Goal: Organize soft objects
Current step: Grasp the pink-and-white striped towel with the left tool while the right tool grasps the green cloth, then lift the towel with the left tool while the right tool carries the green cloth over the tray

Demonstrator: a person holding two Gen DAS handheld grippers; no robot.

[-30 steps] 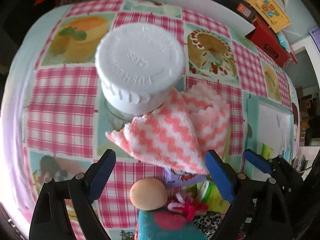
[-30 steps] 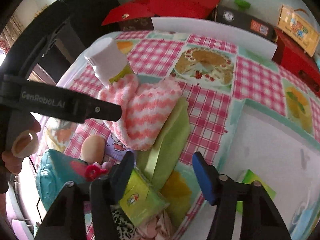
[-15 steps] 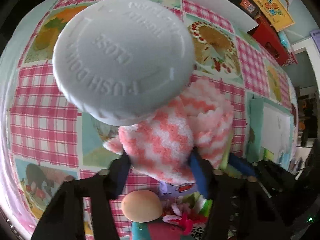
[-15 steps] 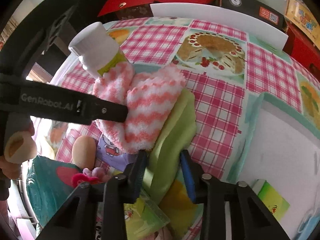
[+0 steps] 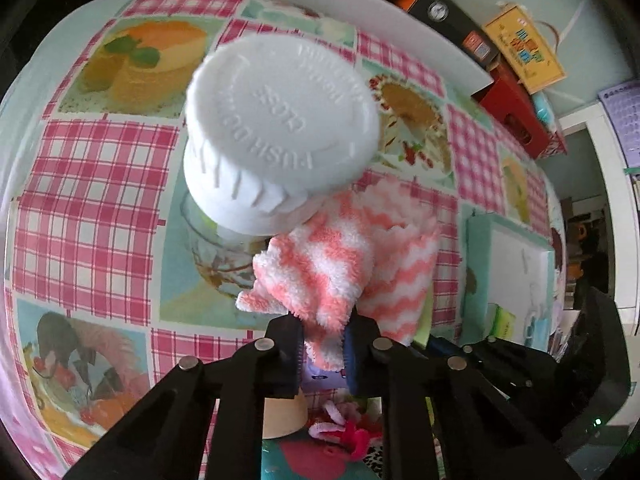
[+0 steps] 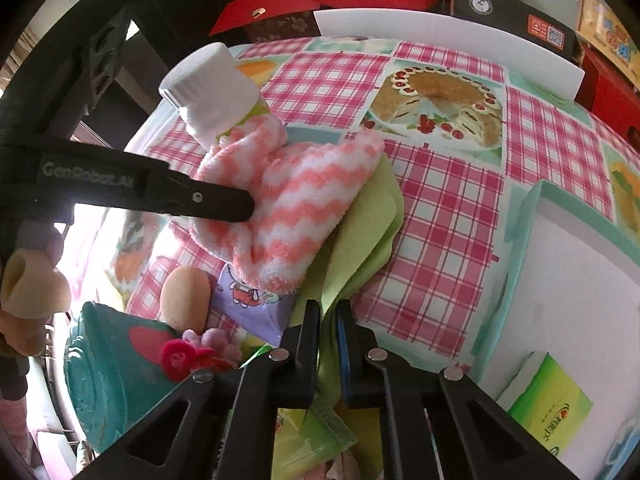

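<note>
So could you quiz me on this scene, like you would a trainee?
1. True or false: the left gripper is shut on the pink-and-white fuzzy cloth.
2. What does the right gripper pinch? A) green cloth B) purple packet C) white-capped bottle
3. Fill in: the fuzzy cloth lies partly on top of the ____ cloth.

Key: 1 true. 2 A. 3 green.
</note>
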